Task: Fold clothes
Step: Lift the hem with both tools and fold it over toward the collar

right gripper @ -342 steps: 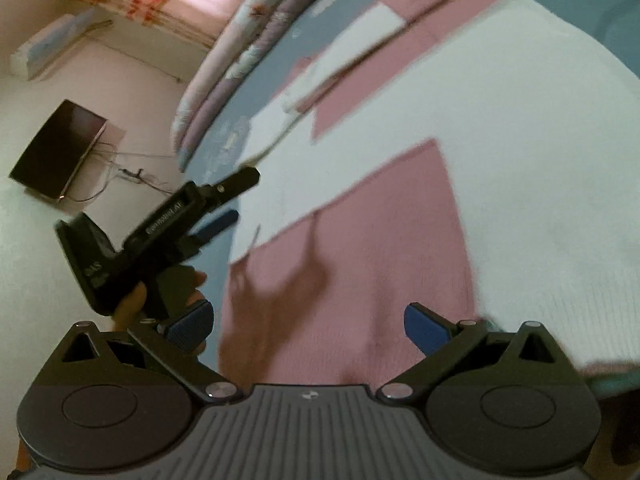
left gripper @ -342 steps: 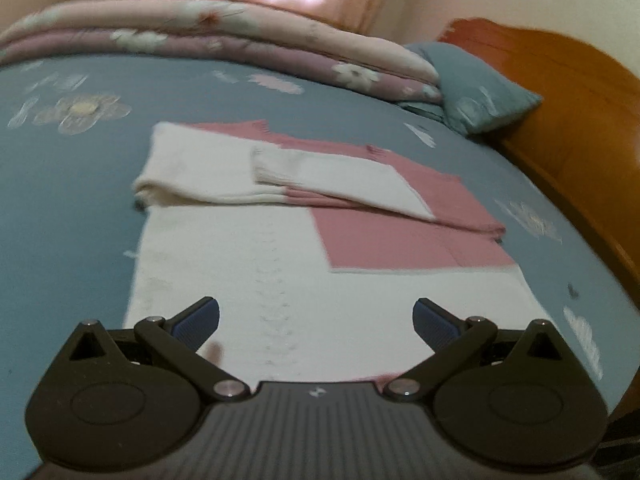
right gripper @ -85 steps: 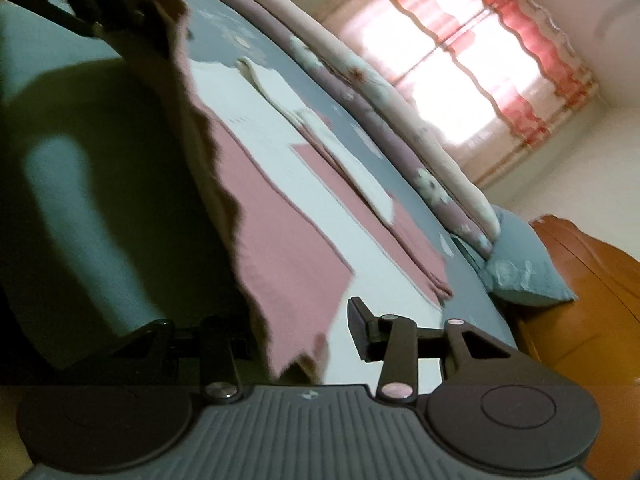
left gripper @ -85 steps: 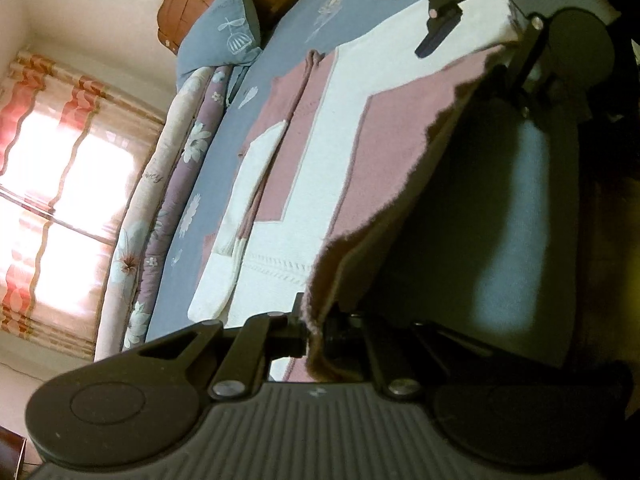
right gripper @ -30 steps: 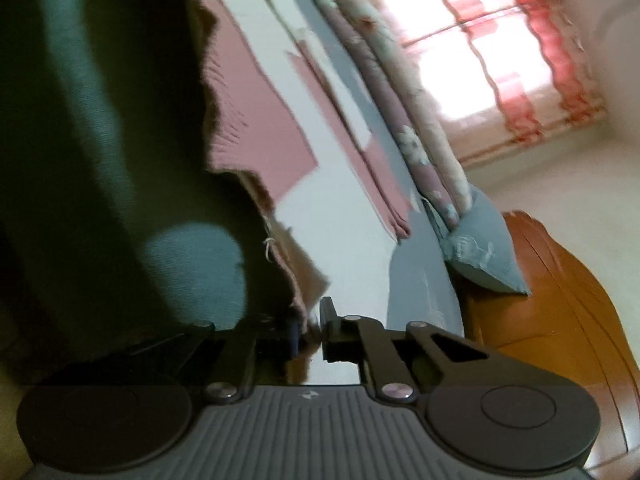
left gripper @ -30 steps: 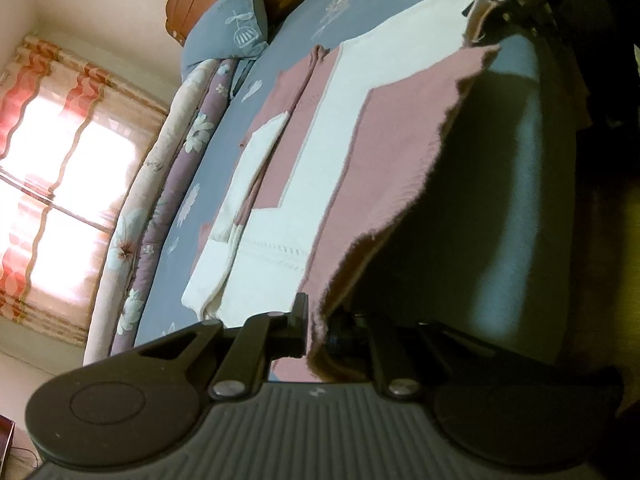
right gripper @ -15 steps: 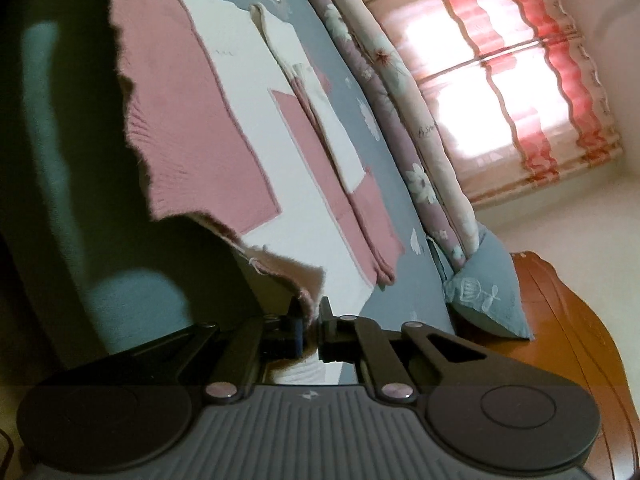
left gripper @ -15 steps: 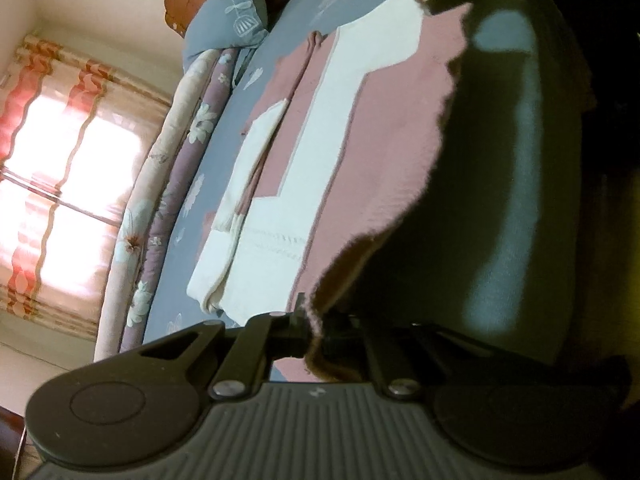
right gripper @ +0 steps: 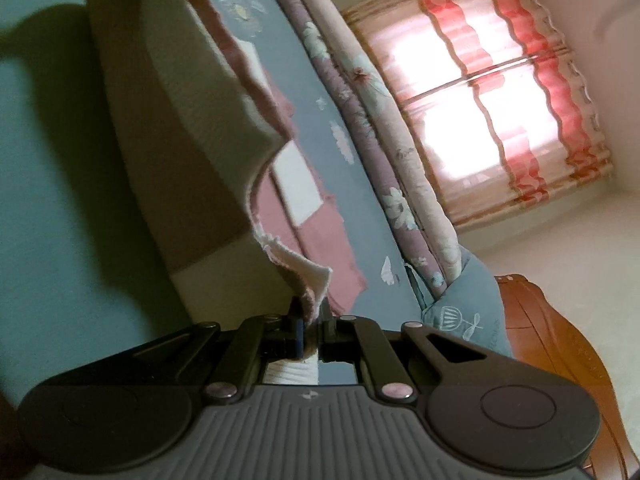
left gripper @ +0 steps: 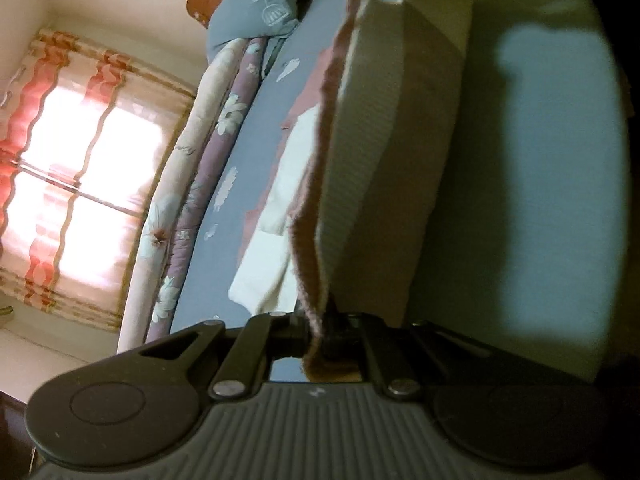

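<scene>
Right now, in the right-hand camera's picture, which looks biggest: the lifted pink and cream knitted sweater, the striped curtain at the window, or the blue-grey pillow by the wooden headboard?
1. Pink and cream knitted sweater, though it hangs close to the camera, which inflates it.
2. Red-and-cream striped curtain.
3. Blue-grey pillow, clearly smallest.

one sweater (left gripper: 372, 184), two grippers (left gripper: 318, 330), one pillow (right gripper: 460, 308)

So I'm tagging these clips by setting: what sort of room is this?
Most likely a bedroom. A bed with a blue floral sheet and wooden headboard, a pillow beside a rolled quilt, and a curtained window.
</scene>
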The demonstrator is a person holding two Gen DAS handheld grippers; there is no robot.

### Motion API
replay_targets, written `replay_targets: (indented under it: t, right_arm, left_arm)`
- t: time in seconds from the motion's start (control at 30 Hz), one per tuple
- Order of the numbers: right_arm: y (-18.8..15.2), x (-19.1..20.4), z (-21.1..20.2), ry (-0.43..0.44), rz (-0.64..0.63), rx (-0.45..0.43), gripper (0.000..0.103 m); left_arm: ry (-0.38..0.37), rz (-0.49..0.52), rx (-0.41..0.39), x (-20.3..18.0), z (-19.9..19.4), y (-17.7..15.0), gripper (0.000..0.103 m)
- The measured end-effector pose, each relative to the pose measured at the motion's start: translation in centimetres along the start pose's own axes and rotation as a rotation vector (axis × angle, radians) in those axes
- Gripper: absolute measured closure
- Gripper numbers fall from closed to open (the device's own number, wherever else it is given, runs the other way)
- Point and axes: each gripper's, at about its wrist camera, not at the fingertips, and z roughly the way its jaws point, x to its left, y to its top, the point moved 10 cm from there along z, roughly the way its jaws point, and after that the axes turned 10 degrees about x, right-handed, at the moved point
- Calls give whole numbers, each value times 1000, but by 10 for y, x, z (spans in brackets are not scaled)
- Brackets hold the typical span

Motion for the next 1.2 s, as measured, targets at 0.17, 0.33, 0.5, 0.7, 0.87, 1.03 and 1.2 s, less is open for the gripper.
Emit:
replay_targets:
  t: [0.17, 0.33, 0.5, 0.7, 0.87, 1.03, 1.2]
  right_arm:
    - [10, -10, 22, -13, 11, -7, 96]
    - [20, -18, 45, -34, 2, -12, 96]
    - [31, -27, 73, -66, -1, -10, 96]
    - [45, -36, 113, -91, -3, -3, 96]
    - [56, -38, 149, -110, -3, 3, 96]
    - [67, -45, 182, -127, 22, 11, 96]
    - [80, -52, 208, -146, 26, 10, 96]
  left_arm:
    - [16, -1, 9, 16, 19, 10, 99]
    - [32, 1, 21, 32, 42, 21, 99]
    - [61, -4, 30, 49, 70, 33, 99]
    - [68, -15, 50, 62, 114, 45, 99]
    - [58, -29, 67, 71, 151, 53, 99]
    - [64, -38, 80, 83, 185, 62, 98]
    - [73, -43, 93, 92, 211, 65, 98]
